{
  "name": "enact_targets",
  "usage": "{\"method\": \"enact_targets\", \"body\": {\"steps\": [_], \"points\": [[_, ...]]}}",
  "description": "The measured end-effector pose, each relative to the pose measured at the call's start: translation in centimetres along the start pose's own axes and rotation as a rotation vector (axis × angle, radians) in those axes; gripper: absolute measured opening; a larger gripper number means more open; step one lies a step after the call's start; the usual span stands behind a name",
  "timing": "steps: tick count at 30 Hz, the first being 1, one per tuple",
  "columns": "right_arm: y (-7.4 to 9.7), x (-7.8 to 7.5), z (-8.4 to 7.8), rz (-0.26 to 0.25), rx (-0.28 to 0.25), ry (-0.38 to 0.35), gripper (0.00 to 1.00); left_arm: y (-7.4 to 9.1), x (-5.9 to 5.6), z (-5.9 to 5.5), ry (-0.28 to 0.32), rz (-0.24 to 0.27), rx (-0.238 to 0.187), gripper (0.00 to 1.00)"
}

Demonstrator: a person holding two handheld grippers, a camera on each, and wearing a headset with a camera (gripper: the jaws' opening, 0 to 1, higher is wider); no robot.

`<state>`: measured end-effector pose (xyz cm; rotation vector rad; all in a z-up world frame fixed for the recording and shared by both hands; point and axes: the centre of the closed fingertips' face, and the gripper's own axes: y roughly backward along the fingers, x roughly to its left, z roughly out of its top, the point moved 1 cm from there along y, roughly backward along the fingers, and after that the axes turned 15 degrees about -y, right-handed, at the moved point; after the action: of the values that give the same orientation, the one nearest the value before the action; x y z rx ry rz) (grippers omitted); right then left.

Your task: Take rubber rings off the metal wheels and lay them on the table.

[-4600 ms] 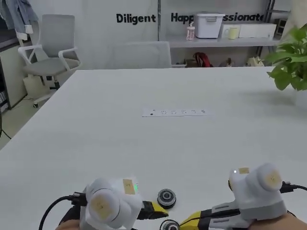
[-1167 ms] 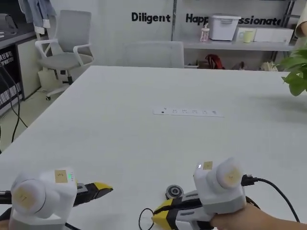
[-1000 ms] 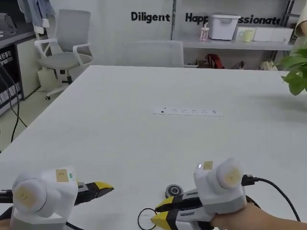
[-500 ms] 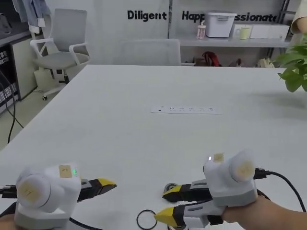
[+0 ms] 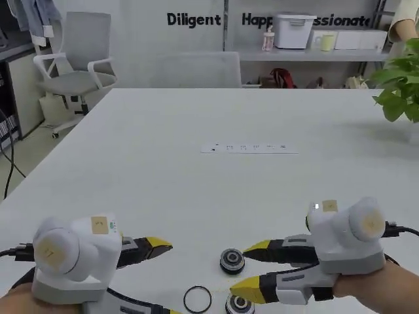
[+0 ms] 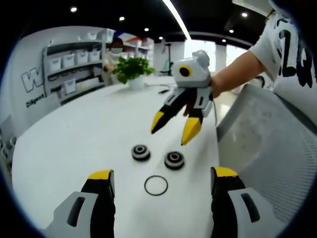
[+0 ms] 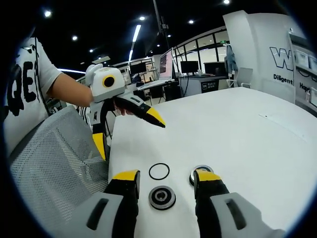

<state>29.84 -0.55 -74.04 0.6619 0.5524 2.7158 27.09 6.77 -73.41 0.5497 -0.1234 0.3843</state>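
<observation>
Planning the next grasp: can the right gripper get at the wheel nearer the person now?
Probably yes. The right gripper is open, and in its own view that wheel lies uncovered on the table between its jaws; the loose rubber ring lies apart.

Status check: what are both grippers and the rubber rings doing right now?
Left gripper open, empty. Right gripper open, empty, pointed at two metal wheels. One rubber ring flat on table, close beside them.
</observation>
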Motion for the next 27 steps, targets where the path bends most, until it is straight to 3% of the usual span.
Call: {"method": "enact_targets", "body": {"steps": [14,27], "points": [[1.0,-0.5,-1.9,-0.015,0.040,0.042,0.47,-1.8,0.0,1.5,-0.029,-0.027,-0.020,0.76],[0.9,-1.4,-3.9,-0.023,0.084,0.046,0.45,-3.6,-0.5,1.5,-0.045,-0.070,-0.008,0.66]]}}
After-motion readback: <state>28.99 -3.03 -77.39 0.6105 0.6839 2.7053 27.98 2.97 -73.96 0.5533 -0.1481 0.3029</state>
